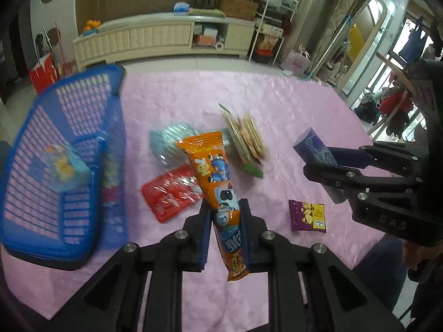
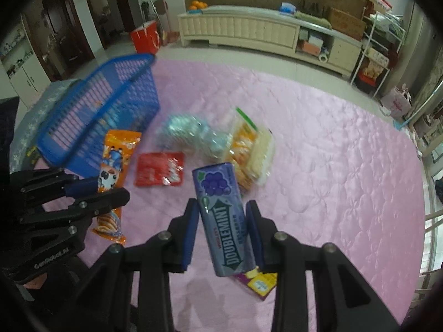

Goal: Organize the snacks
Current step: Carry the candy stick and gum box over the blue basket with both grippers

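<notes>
My left gripper (image 1: 224,215) is shut on a long orange snack packet (image 1: 214,178) and holds it above the pink cloth; it also shows in the right wrist view (image 2: 112,177). My right gripper (image 2: 223,221) is shut on a purple Doublemint gum box (image 2: 223,215), also seen in the left wrist view (image 1: 315,145). A blue basket (image 1: 59,166) stands at the left with one small packet (image 1: 65,164) inside. On the cloth lie a red packet (image 1: 171,193), a clear silvery bag (image 1: 169,141), a cracker bag (image 1: 246,138) and a small purple packet (image 1: 307,215).
The table wears a pink quilted cloth (image 2: 332,166). The basket (image 2: 102,110) sits near the table's left edge. Behind the table are a white cabinet (image 2: 243,31), a red bag (image 2: 145,37) on the floor and a shelf rack (image 2: 379,44).
</notes>
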A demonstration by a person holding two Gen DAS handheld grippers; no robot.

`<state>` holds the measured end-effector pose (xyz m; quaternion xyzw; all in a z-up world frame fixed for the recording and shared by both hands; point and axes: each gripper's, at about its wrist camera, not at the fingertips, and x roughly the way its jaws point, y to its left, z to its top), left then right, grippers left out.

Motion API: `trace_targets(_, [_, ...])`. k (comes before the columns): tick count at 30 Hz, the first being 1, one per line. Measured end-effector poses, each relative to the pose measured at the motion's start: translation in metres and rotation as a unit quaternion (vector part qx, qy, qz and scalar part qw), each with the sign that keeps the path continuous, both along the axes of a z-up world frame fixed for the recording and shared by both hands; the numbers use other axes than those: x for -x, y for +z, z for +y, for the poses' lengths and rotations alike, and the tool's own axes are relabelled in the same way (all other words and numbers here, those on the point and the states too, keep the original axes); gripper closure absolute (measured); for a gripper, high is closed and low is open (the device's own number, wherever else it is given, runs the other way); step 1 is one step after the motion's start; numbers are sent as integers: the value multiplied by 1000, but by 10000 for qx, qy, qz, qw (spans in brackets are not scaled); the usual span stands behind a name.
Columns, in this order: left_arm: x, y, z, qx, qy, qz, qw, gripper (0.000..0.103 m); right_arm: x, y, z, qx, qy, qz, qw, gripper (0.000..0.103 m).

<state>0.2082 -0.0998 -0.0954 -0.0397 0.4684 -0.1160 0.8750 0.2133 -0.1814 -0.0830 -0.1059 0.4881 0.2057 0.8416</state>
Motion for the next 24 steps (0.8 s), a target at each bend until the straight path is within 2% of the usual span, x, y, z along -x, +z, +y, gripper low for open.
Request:
trace_targets(7, [12,28,34,-93,120,-293,9995,86,0,24,40,-287,91,-92,9995,64])
trace_targets(15, [19,57,88,-104,283,-464,9985,86,-2,48,92,-450,454,-266,9976,64])
trace_targets(24, [13,71,142,-113,490,-513,9974,86,-12,57,145,-525,719,-359,9954,64])
